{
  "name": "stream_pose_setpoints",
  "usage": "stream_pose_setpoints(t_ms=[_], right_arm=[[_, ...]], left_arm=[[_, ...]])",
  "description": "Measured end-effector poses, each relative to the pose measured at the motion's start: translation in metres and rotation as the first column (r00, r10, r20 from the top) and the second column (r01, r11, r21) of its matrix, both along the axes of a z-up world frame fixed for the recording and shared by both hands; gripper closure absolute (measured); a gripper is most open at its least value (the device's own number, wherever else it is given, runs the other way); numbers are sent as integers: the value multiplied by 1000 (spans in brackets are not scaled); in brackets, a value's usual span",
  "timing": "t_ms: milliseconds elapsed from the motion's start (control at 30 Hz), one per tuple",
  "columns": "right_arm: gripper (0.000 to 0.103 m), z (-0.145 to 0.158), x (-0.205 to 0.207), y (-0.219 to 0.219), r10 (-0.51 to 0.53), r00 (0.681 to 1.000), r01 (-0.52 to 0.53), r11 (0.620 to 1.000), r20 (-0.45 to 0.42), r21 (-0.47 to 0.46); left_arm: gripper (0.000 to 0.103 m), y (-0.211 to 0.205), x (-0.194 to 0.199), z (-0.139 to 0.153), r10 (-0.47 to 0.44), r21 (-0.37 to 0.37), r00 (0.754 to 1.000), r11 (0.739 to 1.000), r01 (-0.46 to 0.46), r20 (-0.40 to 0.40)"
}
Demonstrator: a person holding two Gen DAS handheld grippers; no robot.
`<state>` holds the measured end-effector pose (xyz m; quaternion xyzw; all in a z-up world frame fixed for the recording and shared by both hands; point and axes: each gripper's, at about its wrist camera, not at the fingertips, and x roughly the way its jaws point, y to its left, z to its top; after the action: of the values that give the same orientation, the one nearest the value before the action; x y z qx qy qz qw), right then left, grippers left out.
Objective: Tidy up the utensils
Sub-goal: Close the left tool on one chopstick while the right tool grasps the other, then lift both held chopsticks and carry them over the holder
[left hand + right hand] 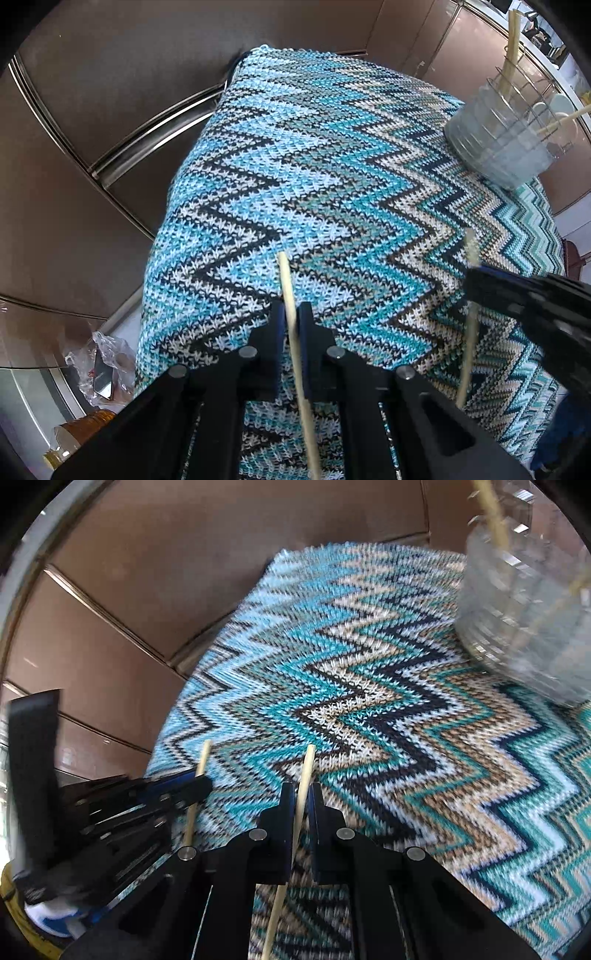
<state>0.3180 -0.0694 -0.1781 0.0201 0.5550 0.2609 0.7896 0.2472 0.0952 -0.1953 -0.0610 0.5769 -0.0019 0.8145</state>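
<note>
Nearest the left wrist camera, the left tongs (291, 325) are closed tight on one pale wooden chopstick (288, 288), which passes between the two pads with its tip standing out over the knitted zigzag cloth (314, 177). The right tongs (303, 805) likewise pinch a second chopstick (306, 771), its blunt end poking forward past the fingers. Each pair of tongs shows at the edge of the other camera's view, holding its stick, so two chopsticks are in hand, one per tongs, side by side and apart from each other.

The blue, teal, beige and black cloth covers the worktop below them. Farther off, at the cloth's far right, stands one clear plastic cup (502, 147) with at least two more chopsticks (511, 55) leaning in it. A wire rack (546, 96) sits just behind the cup. Brown cabinet doors (110, 74) close the background.
</note>
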Motion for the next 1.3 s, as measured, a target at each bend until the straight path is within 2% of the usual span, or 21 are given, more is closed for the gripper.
stream_pose_setpoints(t_ms=[200, 333, 700, 933, 1133, 1300], right_arm=[[96, 39, -41, -46, -49, 993, 40, 995, 107, 89], [96, 60, -69, -81, -105, 979, 77, 984, 173, 159], [98, 101, -130, -133, -188, 936, 115, 962, 297, 249], [98, 143, -162, -150, -219, 890, 116, 957, 401, 267], [98, 190, -169, -154, -228, 821, 107, 962, 523, 251], [98, 225, -158, -149, -232, 760, 99, 965, 607, 244]], left_arm=[[98, -4, -16, 13, 16, 32, 998, 999, -18, 62], [98, -11, -35, 35, 0, 30, 989, 1000, -4, 145], [98, -31, -92, 106, -9, -44, 939, 999, 25, 343], [98, -45, -118, 165, -20, -96, 882, 993, 74, 471], [98, -59, -115, 216, -19, -154, 817, 979, 131, 576], [98, -72, -97, 261, 1, -187, 741, 968, 168, 671]])
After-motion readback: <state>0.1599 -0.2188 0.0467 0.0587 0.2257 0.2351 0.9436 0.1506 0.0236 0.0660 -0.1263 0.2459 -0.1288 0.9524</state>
